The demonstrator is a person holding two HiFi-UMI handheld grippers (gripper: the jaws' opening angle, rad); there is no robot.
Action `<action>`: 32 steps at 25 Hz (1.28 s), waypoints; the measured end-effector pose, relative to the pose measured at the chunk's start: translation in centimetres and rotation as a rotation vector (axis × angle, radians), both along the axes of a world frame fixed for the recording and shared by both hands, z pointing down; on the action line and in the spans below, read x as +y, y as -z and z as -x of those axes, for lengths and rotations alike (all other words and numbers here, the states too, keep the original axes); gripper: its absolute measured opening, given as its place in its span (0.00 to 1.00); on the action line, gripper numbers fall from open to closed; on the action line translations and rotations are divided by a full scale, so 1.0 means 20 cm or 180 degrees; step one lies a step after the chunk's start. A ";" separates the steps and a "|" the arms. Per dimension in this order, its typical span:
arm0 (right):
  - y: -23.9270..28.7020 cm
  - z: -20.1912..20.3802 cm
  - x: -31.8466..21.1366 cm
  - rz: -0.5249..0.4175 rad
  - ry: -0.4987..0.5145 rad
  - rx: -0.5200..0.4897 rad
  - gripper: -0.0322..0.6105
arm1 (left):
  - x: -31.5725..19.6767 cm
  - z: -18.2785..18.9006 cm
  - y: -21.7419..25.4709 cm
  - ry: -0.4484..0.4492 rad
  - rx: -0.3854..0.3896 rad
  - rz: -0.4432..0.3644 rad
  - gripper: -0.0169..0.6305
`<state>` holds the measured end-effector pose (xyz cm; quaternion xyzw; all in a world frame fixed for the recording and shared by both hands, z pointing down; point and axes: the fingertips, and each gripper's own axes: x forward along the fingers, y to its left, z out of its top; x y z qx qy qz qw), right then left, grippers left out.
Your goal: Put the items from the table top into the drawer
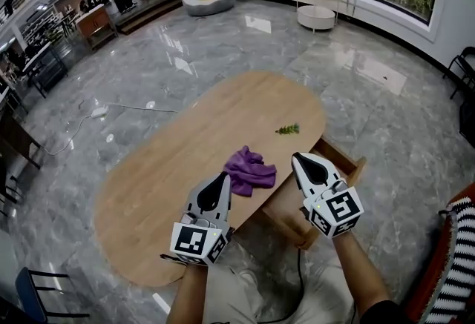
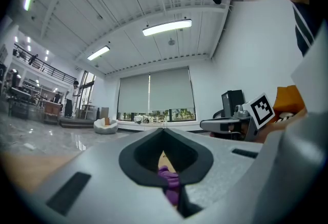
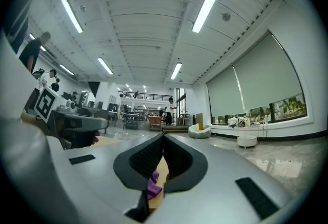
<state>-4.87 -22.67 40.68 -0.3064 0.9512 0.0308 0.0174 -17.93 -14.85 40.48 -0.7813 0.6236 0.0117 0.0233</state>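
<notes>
A crumpled purple cloth (image 1: 250, 170) lies near the front edge of the oval wooden table (image 1: 171, 167). A small green sprig (image 1: 288, 129) rests farther back on the tabletop. A wooden drawer (image 1: 343, 154) stands pulled out from the table's right side, its inside partly hidden by my right gripper (image 1: 295, 156). That gripper is shut and empty, level, to the right of the cloth. My left gripper (image 1: 225, 176) is also shut and empty, its tip just left of the cloth. Past the shut jaws, the cloth (image 2: 169, 177) shows in the left gripper view and the cloth (image 3: 154, 183) shows in the right gripper view.
A grey marble floor surrounds the table. A white cable (image 1: 74, 130) runs across the floor at left and a blue chair (image 1: 37, 289) stands at bottom left. A red striped seat (image 1: 453, 263) is at the lower right, a black chair (image 1: 464, 63) farther back.
</notes>
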 end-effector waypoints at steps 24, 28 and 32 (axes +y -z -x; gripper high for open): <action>-0.12 -0.08 0.02 -0.0053 -0.0057 0.0034 0.07 | -0.18 -0.07 -0.30 -0.0111 -0.0231 0.0397 0.08; -0.13 -0.09 0.02 -0.0047 -0.0093 0.0046 0.07 | -0.23 -0.06 -0.36 -0.0115 -0.0233 0.0522 0.27; -0.15 -0.11 0.03 -0.0053 -0.0120 0.0078 0.07 | -0.27 -0.04 -0.43 -0.0046 -0.0422 0.0645 0.35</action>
